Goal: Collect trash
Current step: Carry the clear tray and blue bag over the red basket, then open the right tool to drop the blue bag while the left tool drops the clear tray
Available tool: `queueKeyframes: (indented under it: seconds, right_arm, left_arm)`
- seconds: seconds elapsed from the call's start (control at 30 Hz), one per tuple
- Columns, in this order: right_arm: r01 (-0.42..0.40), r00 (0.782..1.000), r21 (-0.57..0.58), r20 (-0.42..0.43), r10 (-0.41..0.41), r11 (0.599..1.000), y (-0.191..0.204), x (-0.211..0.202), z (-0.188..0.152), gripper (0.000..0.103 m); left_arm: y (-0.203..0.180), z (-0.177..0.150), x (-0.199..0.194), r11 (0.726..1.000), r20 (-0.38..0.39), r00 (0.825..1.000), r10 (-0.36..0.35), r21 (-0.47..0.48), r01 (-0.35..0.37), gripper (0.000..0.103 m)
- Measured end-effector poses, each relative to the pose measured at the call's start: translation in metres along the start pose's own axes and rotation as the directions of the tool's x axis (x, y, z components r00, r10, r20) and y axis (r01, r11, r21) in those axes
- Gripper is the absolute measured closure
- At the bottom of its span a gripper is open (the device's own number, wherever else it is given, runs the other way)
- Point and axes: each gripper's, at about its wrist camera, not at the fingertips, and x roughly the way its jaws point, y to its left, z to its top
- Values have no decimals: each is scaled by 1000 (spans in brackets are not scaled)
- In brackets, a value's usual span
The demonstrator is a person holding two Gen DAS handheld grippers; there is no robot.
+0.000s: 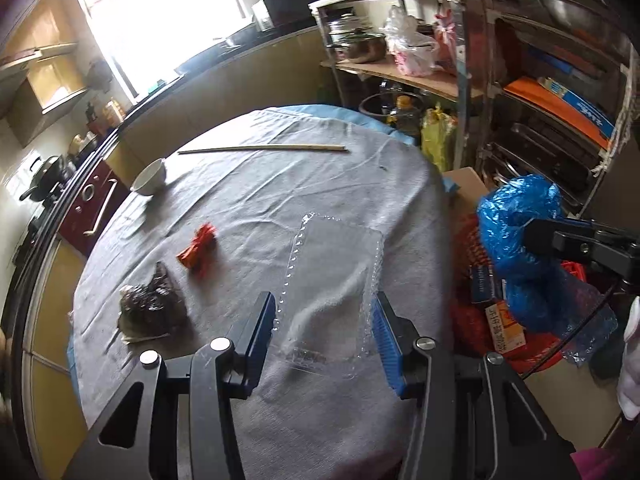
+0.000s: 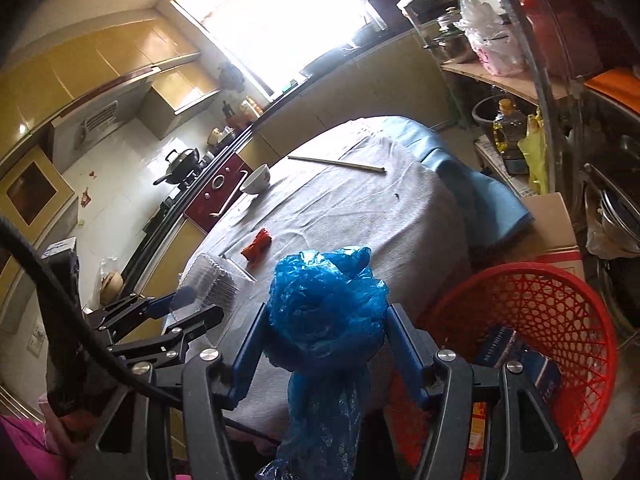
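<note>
While the round table under its wrinkled grey cloth (image 1: pixel 248 208) fills most of the left wrist view, a dark crumpled wrapper (image 1: pixel 150 306) lies at about eight o'clock on it, with a crumpled red wrapper (image 1: pixel 199 249) just beyond toward the centre. A white ceramic bowl (image 1: pixel 150 178) sits near the ten o'clock edge, and a pair of pale wooden chopsticks (image 1: pixel 264 149) lies across the far side at twelve o'clock. Nearer the middle, the left gripper (image 1: pixel 324 320) is clamped on a clear plastic clamshell container (image 1: pixel 332 280), its blue-padded fingers pressing the container's two sides; the right wrist view shows the same container (image 2: pixel 218 280) lifted above the table edge in those fingers. Farther right, past the table's three o'clock edge, the right gripper (image 2: pixel 326 334) is closed on a crumpled blue plastic bag (image 2: pixel 326 308), which bulges between the two fingers and trails down below them; from the left wrist view that bag (image 1: pixel 516 240) hangs over the floor beside the table. Just beside and below it at four o'clock stands a red plastic lattice basket (image 2: pixel 560 300), already holding a dark blue carton (image 2: pixel 516 356) and other packaging. Behind the basket, a brown cardboard box (image 2: pixel 552 220) rests against a cluttered metal shelf rack (image 1: pixel 520 120).
</note>
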Motion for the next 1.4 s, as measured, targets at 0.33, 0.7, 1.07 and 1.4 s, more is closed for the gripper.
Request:
queueKeyframes:
  seconds: [0.33,0.7,1.07,1.4]
  right_arm:
    - [75,996,63,36,-78,995,-35,-20,0,39]
    - [194,978,168,41,-203,966,-91,-49,-10,39]
    - [233,971,271,-9,-239,934,-121,-53,-16,37]
    - [278,959,254,-24,-282,926,-115,-49,-13,36]
  left_arm:
    - [-26,6,16,987,1,988,-156,28,155,53]
    - [-79,18,35,942,-55,945,-323,80,326,51]
    - [-102,26,45,914,-93,919,-383,105,392,40]
    - [-57,17,39,940,-60,939,-339,12,341,40]
